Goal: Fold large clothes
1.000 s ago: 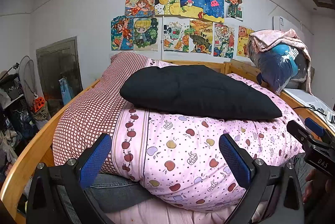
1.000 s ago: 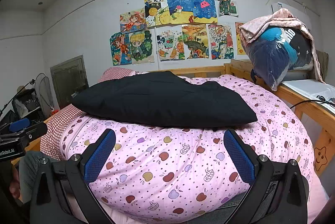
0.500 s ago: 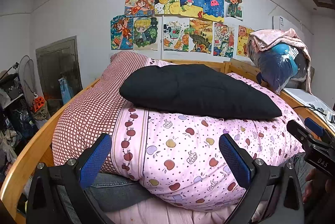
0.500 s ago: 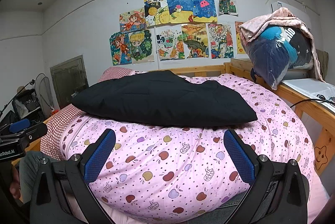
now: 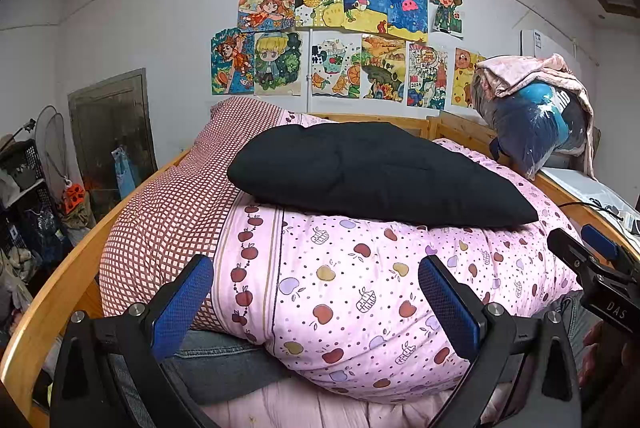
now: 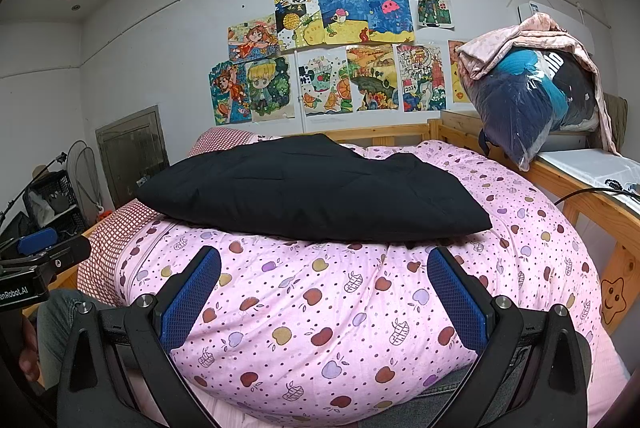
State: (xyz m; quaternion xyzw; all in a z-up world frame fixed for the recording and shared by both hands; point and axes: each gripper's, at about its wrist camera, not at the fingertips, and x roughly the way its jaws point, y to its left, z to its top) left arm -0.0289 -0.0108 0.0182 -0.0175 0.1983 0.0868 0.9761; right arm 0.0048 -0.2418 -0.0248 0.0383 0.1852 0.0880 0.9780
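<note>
Both the left tool and right tool are spread wide, holding nothing. The black garment sits ahead of them atop a puffy pink quilt (squishy base), so grabbing one corner could drag it off.

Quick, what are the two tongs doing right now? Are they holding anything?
Left tongs: open, holding nothing, in front of the pink quilt.
Right tongs: open, holding nothing, also facing the quilt.
</note>
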